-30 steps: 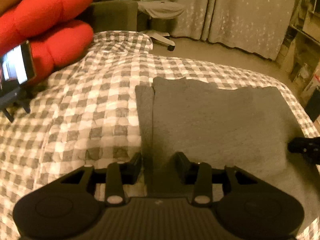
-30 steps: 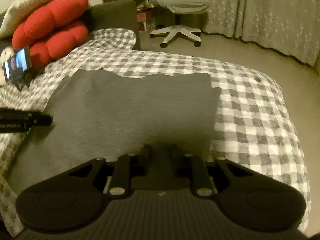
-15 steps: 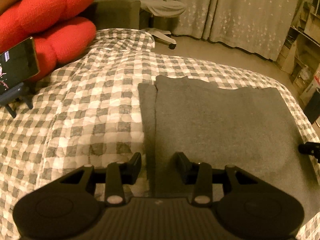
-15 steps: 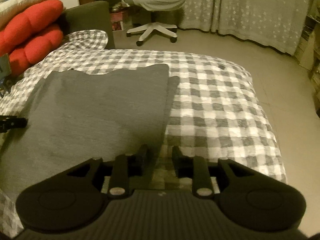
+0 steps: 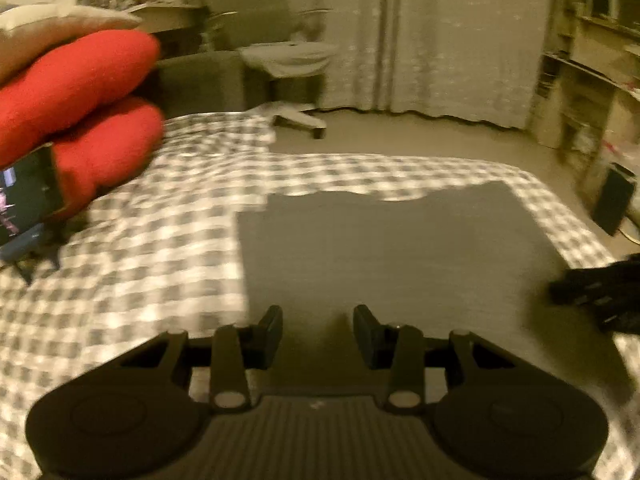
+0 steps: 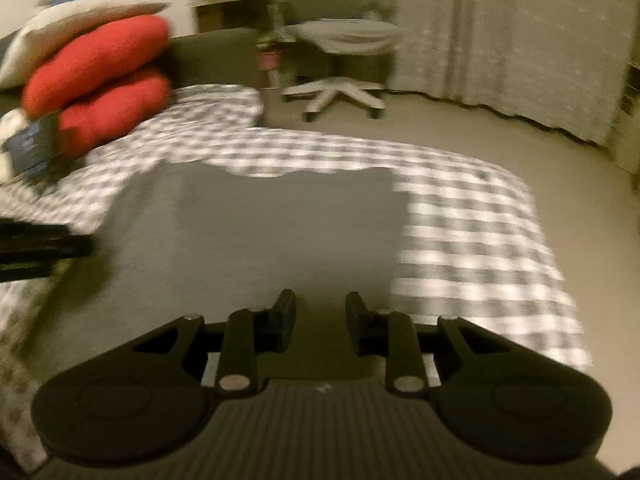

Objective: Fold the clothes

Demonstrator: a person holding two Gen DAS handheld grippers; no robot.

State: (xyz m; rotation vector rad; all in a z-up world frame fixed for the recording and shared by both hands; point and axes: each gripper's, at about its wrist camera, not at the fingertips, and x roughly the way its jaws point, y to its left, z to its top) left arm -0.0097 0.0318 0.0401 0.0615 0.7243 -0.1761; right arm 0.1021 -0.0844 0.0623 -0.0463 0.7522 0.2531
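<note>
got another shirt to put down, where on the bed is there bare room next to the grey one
Free: checked bedspread between the folded grey garment and the red cushions, and the strip from its other edge to the bed's side. Crowded: the cushion corner, where a phone stands propped.

My grippers, left (image 5: 318, 330) and right (image 6: 321, 318), are matt black plastic with ribbed housings. Grey garment (image 5: 396, 256): matt knit cloth. Bedcover (image 5: 132, 272): checked woven cloth. Red cushion (image 5: 76, 92): plush.
</note>
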